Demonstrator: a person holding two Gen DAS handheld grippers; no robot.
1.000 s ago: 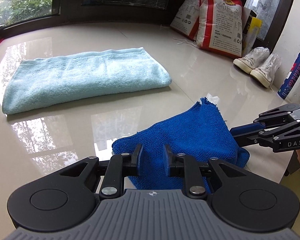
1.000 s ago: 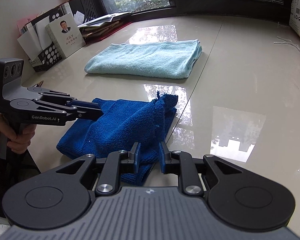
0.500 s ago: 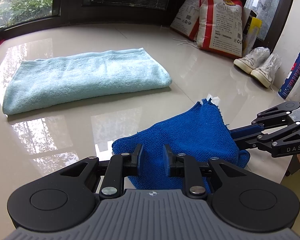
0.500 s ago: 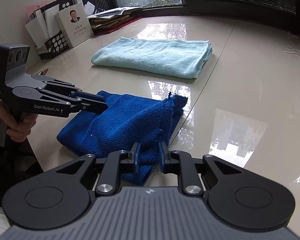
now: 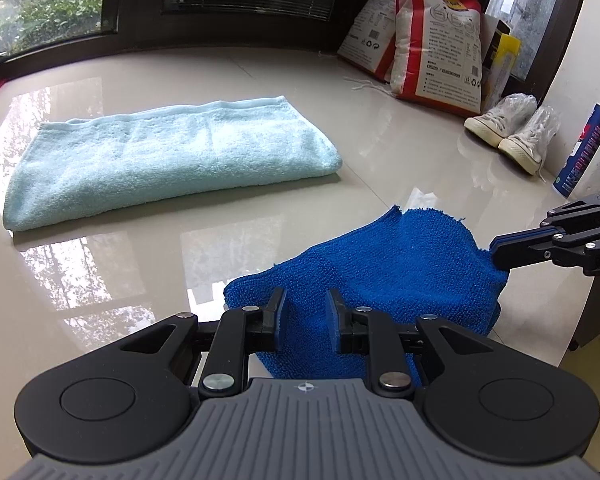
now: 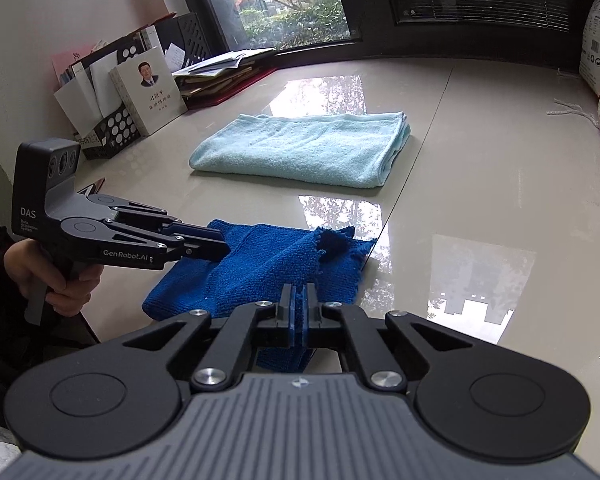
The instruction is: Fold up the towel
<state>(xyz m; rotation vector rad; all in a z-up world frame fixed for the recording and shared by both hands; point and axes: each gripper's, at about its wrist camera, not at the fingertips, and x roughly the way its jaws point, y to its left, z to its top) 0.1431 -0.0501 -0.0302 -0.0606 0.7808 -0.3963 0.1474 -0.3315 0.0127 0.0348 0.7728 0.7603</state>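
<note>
A dark blue microfibre towel [image 5: 384, 272] lies crumpled at the near edge of the glossy beige table [image 5: 180, 256]; it also shows in the right wrist view [image 6: 268, 268]. My left gripper [image 5: 306, 312] stands open, its fingers astride the towel's near left edge; in the right wrist view [image 6: 222, 249] its tips touch that edge. My right gripper [image 6: 299, 304] is shut on the towel's near right edge, which is lifted a little; in the left wrist view [image 5: 496, 254] it pinches the towel's right corner.
A folded light blue towel [image 5: 168, 160] lies farther back on the table. Red and white bags [image 5: 432, 36], a pair of sneakers [image 5: 512, 132] and a sealant tube [image 5: 584, 148] stand at the right. Books and a file rack [image 6: 128, 92] stand at the left.
My right gripper has closed on the blue towel's edge and pulled it up and to the right, stretching the cloth. My left gripper has stayed open at the left edge.
</note>
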